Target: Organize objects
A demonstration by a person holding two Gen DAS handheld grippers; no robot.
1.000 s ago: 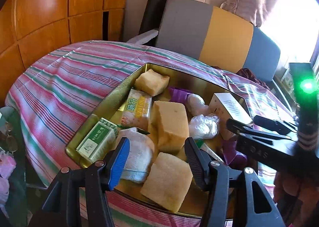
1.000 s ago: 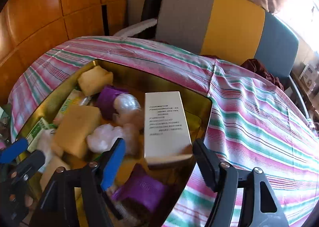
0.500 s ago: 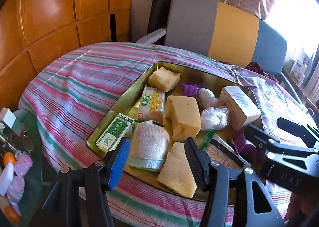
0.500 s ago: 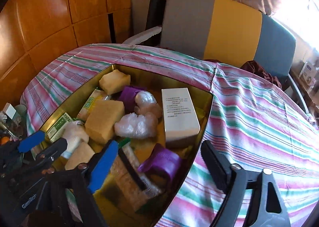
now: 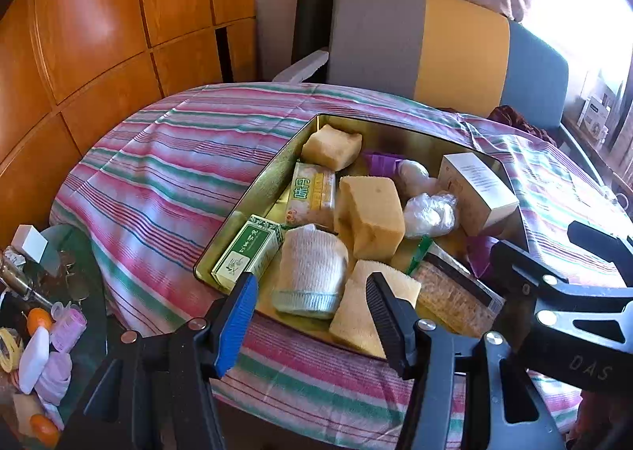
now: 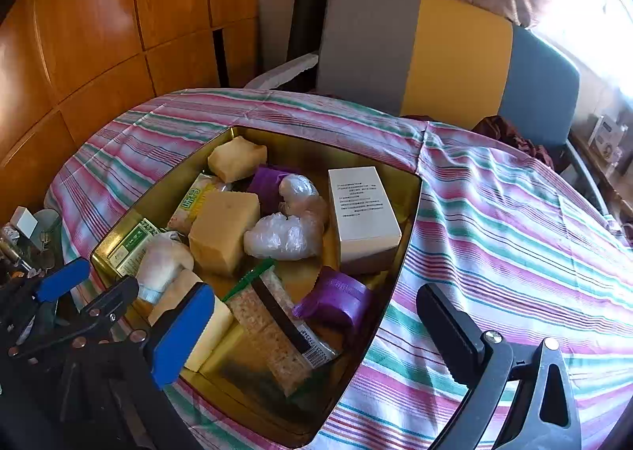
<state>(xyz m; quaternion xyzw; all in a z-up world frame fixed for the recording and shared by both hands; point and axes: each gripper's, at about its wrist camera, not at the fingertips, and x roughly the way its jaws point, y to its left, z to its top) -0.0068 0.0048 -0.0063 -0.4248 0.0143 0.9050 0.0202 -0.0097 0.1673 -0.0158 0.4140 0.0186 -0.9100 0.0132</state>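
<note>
Tin (image 6: 411,212) of mixed objects is sitting on the striped cloth (image 6: 514,220) over the tabletop, both claws hanging wide open and empty at its near edge.

Left claw (image 5: 310,317) is gaping before a white sock roll (image 5: 312,272) and a sponge (image 5: 370,311) whose lower end is hiding behind its right finger; right claw (image 6: 316,335) is straddling the tin's near right corner, its blue finger covering part of that sponge. White box (image 6: 362,212) is leaning at the right wall, its print too small to read. Purple packet (image 6: 336,297) is lying beside a cracker pack (image 6: 273,327); a second purple thing is showing only partly behind clear bags (image 6: 285,236). Green box (image 5: 249,252) is lying along the left wall.
</note>
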